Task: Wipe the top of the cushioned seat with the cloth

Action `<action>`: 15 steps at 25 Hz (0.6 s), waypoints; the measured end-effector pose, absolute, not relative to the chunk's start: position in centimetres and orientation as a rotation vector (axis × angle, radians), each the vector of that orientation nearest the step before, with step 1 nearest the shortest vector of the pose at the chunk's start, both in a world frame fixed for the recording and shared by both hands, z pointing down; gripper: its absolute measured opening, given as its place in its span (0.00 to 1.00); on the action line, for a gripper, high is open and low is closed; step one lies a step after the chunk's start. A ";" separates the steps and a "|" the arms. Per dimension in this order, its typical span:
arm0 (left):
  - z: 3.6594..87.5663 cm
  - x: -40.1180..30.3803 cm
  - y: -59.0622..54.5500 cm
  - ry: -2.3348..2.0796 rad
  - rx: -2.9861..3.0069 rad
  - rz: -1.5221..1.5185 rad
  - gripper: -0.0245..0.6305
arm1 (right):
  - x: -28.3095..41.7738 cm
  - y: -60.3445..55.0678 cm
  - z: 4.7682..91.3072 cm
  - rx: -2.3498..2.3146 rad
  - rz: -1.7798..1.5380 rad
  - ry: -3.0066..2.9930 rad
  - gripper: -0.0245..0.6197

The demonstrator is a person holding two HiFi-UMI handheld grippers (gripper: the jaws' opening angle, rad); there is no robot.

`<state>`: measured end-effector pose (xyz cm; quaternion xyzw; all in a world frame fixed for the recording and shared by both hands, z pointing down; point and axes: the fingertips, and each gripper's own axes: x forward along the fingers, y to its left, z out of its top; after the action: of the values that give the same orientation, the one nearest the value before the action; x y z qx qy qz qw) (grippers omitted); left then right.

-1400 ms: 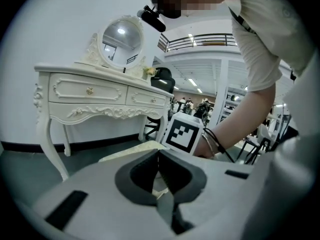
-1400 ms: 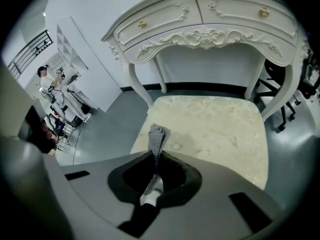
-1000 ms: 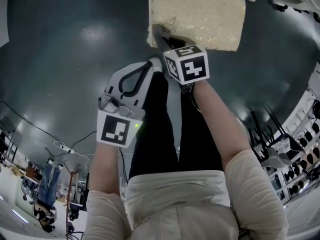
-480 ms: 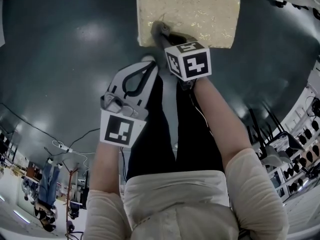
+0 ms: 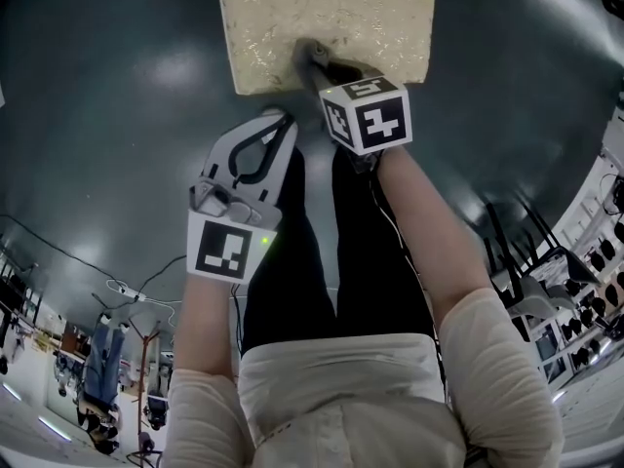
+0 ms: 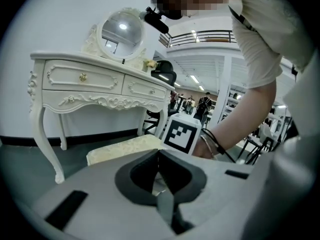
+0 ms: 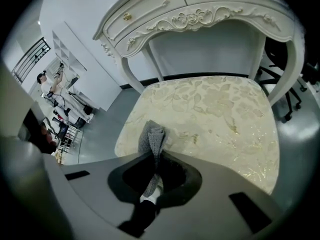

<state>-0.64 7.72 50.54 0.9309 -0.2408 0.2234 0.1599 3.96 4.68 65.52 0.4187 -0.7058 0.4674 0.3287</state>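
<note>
Now the right gripper [image 7: 154, 156] pinches the grey cloth [image 7: 151, 136] tight between its jaws, and the cloth rests on the cushioned seat [image 7: 215, 109] at about 7 o'clock on the cushion, near its front edge. At 8 o'clock from it in the head view, the left gripper [image 5: 276, 120] hangs off the seat above the dark floor [image 5: 117, 115], jaws pressed together on nothing.
</note>
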 end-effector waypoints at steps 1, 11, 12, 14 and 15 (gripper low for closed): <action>50.6 -0.2 7.6 -0.687 2.659 0.644 0.04 | 4.6 4.7 65.5 1.100 1.224 -1.844 0.08; 51.0 4.1 6.6 -0.672 2.671 0.695 0.04 | 11.2 5.1 65.7 1.136 1.230 -1.813 0.08; 50.9 4.5 6.6 -0.669 2.676 0.699 0.04 | 11.8 5.2 65.7 1.138 1.231 -1.811 0.08; 50.7 5.4 6.5 -0.667 2.683 0.701 0.04 | 12.9 5.3 65.7 1.138 1.234 -1.808 0.08; 50.6 5.9 6.5 -0.668 2.686 0.699 0.04 | 13.4 5.4 65.7 1.139 1.235 -1.806 0.08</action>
<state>5.93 6.48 50.59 0.9312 -0.2317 0.2422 0.1432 13.37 5.37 65.65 0.4356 -0.6909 0.4725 0.3310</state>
